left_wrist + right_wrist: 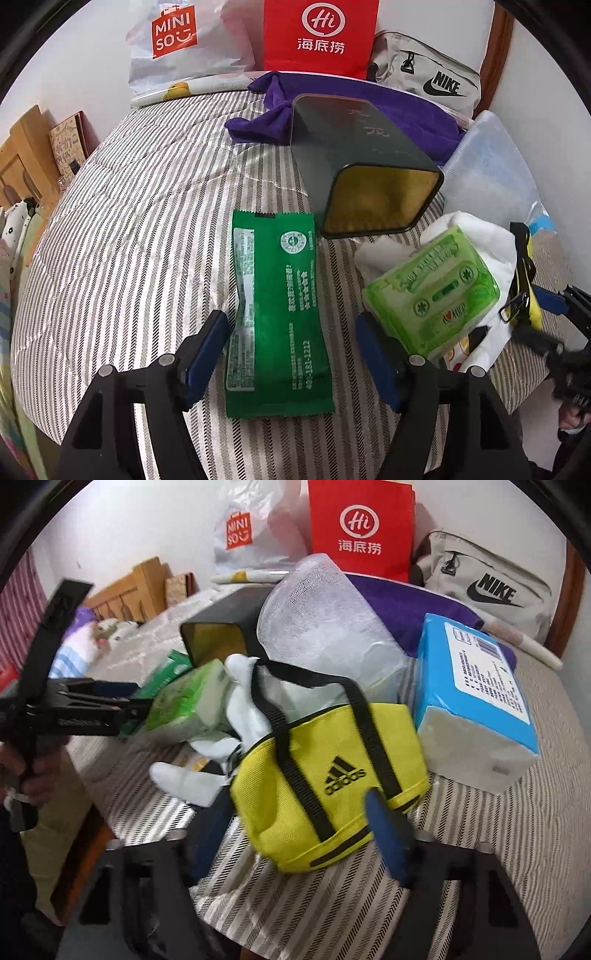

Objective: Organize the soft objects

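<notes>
the step in hand looks like two pickups at once on the striped bedspread [129,221]. the left gripper [291,354] hangs over the flat green sachet [277,317], fingers apart and straddling its lower half without clamping it; the sachet lies flat just in front of the tipped-over dark tin [354,166], beside the green tissue pack [432,291]. the right gripper [295,834] has its fingers apart on either side of the small yellow adidas bag [328,775], which sits between a white cloth [236,716] and the blue tissue pack [476,701]; whether the pads touch the fabric i cannot tell. next, each should probably close gently, since sachet and bag will squash and slip.
</notes>
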The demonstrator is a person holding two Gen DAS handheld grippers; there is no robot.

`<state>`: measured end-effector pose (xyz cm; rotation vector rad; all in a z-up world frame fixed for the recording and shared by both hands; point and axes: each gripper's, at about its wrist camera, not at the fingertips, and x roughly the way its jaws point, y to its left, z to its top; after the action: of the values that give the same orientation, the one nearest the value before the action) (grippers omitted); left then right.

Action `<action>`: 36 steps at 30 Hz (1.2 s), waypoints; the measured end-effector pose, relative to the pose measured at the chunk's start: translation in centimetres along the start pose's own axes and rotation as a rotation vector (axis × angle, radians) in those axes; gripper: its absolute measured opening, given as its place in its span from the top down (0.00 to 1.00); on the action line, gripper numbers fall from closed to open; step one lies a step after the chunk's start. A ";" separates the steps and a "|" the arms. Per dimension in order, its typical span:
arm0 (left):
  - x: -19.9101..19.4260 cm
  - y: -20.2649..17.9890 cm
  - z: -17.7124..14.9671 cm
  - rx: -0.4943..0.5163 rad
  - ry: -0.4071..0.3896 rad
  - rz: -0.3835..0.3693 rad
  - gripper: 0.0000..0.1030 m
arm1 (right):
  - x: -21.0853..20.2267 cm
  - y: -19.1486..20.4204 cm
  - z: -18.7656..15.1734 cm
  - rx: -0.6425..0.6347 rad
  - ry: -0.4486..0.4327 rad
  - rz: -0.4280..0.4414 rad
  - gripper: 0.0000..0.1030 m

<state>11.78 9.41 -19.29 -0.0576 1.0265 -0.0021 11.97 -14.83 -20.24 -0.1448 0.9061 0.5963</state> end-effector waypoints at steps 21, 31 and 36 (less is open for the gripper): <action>0.0 -0.2 -0.6 0.016 -0.007 0.045 0.26 | -8.3 -3.6 -2.6 0.085 -0.105 0.014 0.88; 0.8 -0.2 0.5 0.033 -0.057 0.067 0.27 | -9.3 -5.0 -3.4 0.139 -0.134 0.017 0.88; 0.6 -0.8 0.6 0.055 -0.085 0.059 0.57 | -9.8 -6.1 -3.5 0.185 -0.151 0.041 0.88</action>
<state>12.61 8.63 -19.43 0.0220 0.9422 0.0254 8.28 -25.34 -15.62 0.0844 0.8146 0.5506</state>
